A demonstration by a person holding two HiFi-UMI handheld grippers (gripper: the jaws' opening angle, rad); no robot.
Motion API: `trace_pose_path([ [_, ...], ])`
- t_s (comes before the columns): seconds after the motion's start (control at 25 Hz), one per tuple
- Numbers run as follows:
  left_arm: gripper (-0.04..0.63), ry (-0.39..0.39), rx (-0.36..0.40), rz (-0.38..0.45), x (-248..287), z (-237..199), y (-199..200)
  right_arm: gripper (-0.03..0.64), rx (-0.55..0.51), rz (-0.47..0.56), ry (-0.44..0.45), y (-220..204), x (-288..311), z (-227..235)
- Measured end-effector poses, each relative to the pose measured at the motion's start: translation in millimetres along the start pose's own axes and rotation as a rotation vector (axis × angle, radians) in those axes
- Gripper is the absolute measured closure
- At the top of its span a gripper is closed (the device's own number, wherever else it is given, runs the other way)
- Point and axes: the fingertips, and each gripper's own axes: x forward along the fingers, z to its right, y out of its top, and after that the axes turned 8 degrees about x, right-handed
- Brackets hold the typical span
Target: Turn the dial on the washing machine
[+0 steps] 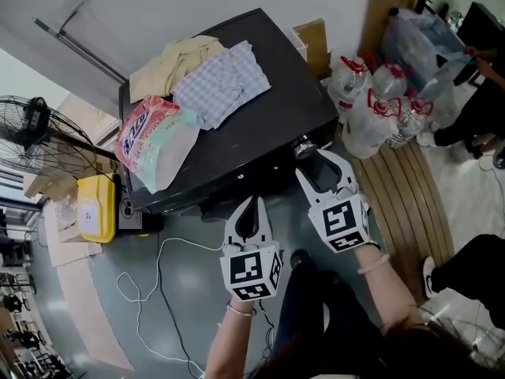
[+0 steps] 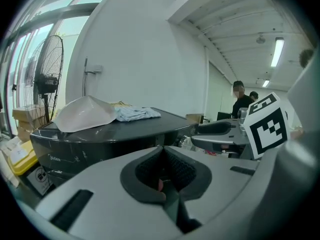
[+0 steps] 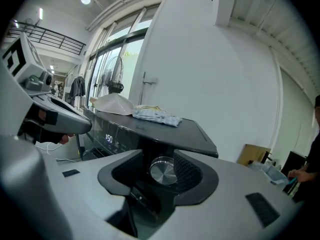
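The right gripper (image 1: 322, 166) is holding its jaws apart, with nothing pressing on its pads. Straight ahead, framed in the gap between them, the round metal dial (image 3: 163, 171) is facing the gripper, and its turning axis is running along the same line the jaws are pointing. The dial is sitting at the right end of the front panel of the dark washing machine (image 1: 268, 117), just under the overhanging lid. In the head view the jaw tips are lying just beside the dial (whether a pad is already touching it cannot be told).

The left gripper (image 1: 252, 205) is showing its jaws together with nothing between them. It is hanging lower and further left, before the middle of the machine and well apart from the dial. So the right hand is the nearer one. A short push straight forward is probably all it is needing before closing and rolling.

A detergent bag (image 1: 154, 140), a checked cloth (image 1: 221, 81) and a beige garment (image 1: 173, 60) are lying on the lid.
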Motion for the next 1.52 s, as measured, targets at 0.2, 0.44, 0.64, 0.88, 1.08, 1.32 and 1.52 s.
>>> trace_pose_path([
  [0.2, 0.578, -0.004, -0.003, -0.01, 9.8, -1.5, -14.3, 0.395, -0.034, -0.039, -0.014, -14.3, 15.4, 3.3],
  [0.44, 0.578, -0.001, -0.004, -0.01, 22.4, -4.3, -23.2, 0.372, -0.049, -0.057, -0.025, -29.7, 30.1, 8.4],
  [0.64, 0.578, 0.001, 0.001, -0.004, 31.8, -3.6, -28.6, 0.359, -0.071, -0.061, -0.054, -38.9, 34.5, 14.7],
  [0.88, 0.578, -0.001, 0.002, 0.001, 41.7, -1.5, -32.7, 0.357, -0.112, -0.035, -0.087, -40.5, 40.0, 18.7],
  [1.08, 0.578, 0.004, -0.008, 0.001, 47.1, -0.6, -37.0, 0.345, -0.11, -0.045, -0.086, -44.8, 47.2, 20.1],
  [1.32, 0.578, 0.002, -0.009, -0.004, 48.6, -0.4, -41.8, 0.335, -0.056, -0.025, -0.081, -46.1, 49.9, 20.1],
  [1.52, 0.578, 0.004, -0.012, -0.01, 48.2, -1.4, -46.2, 0.334, 0.088, -0.005, -0.064, -45.6, 49.5, 23.0],
])
